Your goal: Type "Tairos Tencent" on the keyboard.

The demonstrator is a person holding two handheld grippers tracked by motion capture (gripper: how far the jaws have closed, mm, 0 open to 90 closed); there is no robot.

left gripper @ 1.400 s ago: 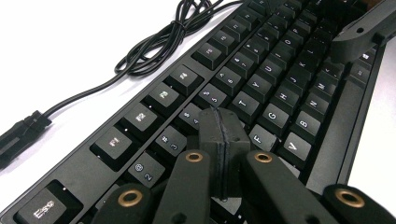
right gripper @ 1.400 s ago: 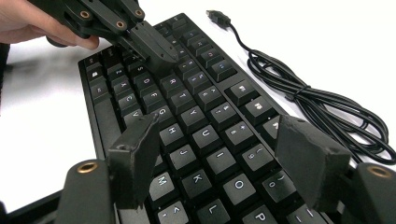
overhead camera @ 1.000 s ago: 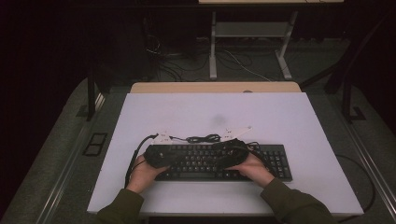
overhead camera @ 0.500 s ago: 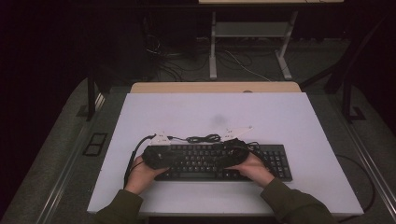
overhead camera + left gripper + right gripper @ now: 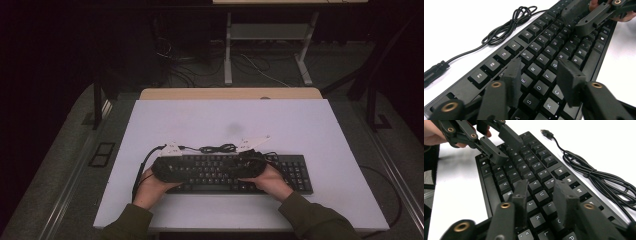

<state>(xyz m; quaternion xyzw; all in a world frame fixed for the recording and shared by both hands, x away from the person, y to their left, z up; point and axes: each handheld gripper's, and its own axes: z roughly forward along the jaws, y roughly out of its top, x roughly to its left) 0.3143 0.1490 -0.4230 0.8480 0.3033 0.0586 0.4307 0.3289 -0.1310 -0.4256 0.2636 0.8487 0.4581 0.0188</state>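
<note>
A black keyboard lies along the front of the white table, with its coiled black cable just behind it. Both hands hold their grippers low over the keys, pointing at each other. My left gripper is open above the E, R, D and F keys of the keyboard, with nothing between its fingers. My right gripper is open above the H, J and U keys of the keyboard, also holding nothing. In the high view the left gripper and right gripper stand a short way apart.
The cable ends in a USB plug lying loose on the table; the same plug shows beyond the keyboard's far end. A wooden desk edge adjoins the table's back. Loose wires lie on the floor.
</note>
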